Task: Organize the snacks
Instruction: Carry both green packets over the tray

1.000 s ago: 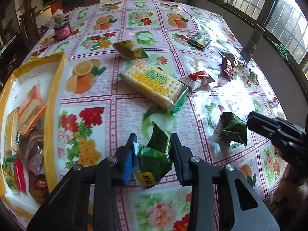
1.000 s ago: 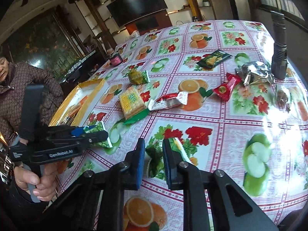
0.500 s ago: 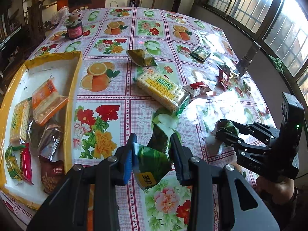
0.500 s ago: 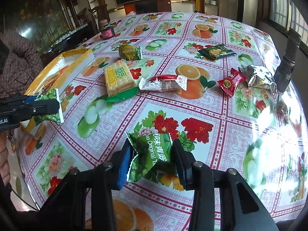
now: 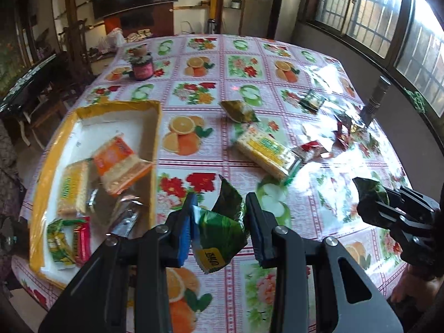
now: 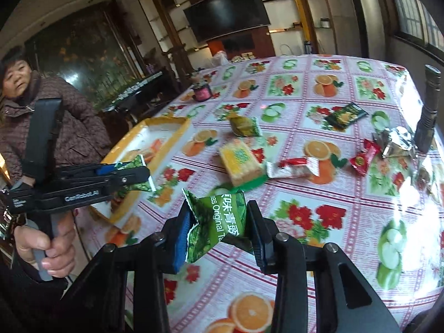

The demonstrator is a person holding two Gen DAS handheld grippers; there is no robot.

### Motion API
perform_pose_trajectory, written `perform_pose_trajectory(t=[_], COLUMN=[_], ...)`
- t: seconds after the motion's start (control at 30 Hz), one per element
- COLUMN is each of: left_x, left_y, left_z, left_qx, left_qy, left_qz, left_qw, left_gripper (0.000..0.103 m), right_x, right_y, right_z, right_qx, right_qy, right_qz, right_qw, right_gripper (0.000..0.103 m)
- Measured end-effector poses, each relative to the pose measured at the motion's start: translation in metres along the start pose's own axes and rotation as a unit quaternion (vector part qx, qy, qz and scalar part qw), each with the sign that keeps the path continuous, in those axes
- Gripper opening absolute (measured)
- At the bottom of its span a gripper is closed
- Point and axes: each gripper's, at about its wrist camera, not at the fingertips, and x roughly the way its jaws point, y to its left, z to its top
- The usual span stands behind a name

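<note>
Snacks lay scattered on the glossy floral tablecloth [image 5: 194, 88]; some were already in the yellow-rimmed tray [image 5: 155, 138]. Your left gripper [image 5: 219, 227] pinched a crinkled green packet [image 5: 222, 230]; your right gripper [image 6: 219, 230] pinched another green packet [image 6: 219, 222]. Risk: slick foil, held by its edges, could slip out before reaching the tray.

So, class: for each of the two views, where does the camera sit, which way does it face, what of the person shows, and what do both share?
Left wrist: on the left gripper, facing down across the table to the yellow tray; its green packet and the right gripper show.
Right wrist: on the right gripper, facing the tray; its green packet, the left gripper and a hand show.
Shared: tray, cracker pack, pink jar.
</note>
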Motion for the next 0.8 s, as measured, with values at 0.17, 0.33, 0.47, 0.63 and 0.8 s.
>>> perform_pose_trajectory(t=[0.17, 0.33, 0.47, 0.63, 0.8], left_x=[-0.004, -0.007, -0.009, -0.012, -0.013], left_y=[0.019, 0.036, 0.050, 0.068, 0.084], left_z=[-0.005, -0.012, -0.015, -0.018, -0.019], left_qx=[-0.017, -0.031, -0.042, -0.053, -0.064], left_qy=[0.000, 0.004, 0.005, 0.002, 0.000], left_qz=[0.018, 0.032, 0.042, 0.060, 0.073], left_qw=[0.9997, 0.9990, 0.9982, 0.9968, 0.9953], left_gripper=[0.037, 0.037, 0.038, 0.038, 0.038], right_x=[0.013, 0.024, 0.033, 0.047, 0.064], right_y=[0.015, 0.030, 0.040, 0.056, 0.073], right_z=[0.000, 0.006, 0.012, 0.021, 0.028], right_qx=[-0.001, -0.006, -0.009, -0.018, -0.031], right_qy=[0.008, 0.010, 0.009, 0.010, 0.018], right_qz=[0.036, 0.066, 0.082, 0.103, 0.115], right_qw=[0.999, 0.998, 0.997, 0.994, 0.993], right_gripper=[0.038, 0.038, 0.038, 0.038, 0.038])
